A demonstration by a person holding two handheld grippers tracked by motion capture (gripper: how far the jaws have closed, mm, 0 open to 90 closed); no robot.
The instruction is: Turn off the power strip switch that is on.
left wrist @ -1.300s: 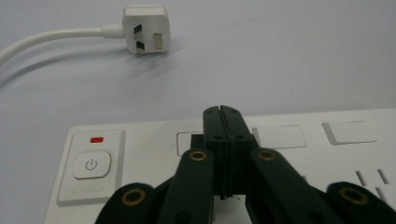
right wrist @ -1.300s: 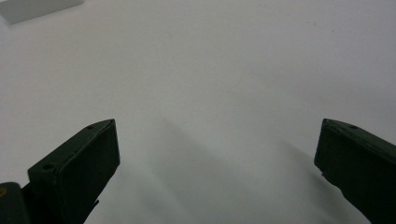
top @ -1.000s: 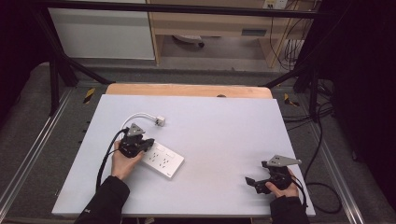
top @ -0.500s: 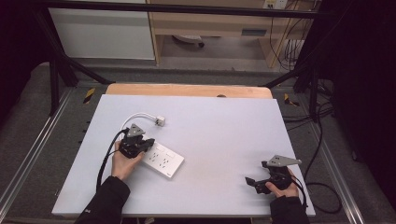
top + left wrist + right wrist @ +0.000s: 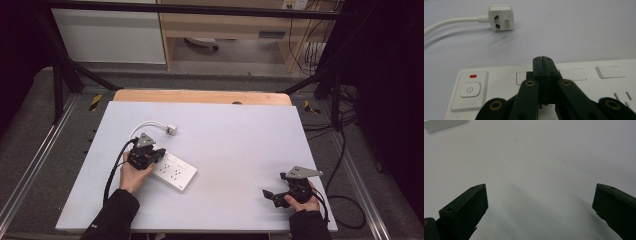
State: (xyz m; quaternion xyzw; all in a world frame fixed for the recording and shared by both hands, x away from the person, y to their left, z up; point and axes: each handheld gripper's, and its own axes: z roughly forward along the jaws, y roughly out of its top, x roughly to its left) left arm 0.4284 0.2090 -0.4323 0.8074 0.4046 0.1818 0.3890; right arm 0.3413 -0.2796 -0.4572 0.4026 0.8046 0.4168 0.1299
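Observation:
A white power strip (image 5: 175, 172) lies on the table's left half, its white cable curling back to a three-pin plug (image 5: 171, 129). My left gripper (image 5: 159, 154) rests over the strip's near end, jaws pressed together with nothing between them. In the left gripper view the shut tips (image 5: 543, 60) sit above the strip (image 5: 604, 82), right of its power button (image 5: 470, 89), and the plug (image 5: 500, 17) lies beyond. My right gripper (image 5: 267, 195) hovers low near the front right, jaws spread wide; its fingers (image 5: 471, 202) frame bare table.
The white table top (image 5: 240, 145) has a wooden strip along its far edge. Black cables trail off the right side onto the floor. A corner of the power strip (image 5: 444, 125) shows at the top left of the right gripper view.

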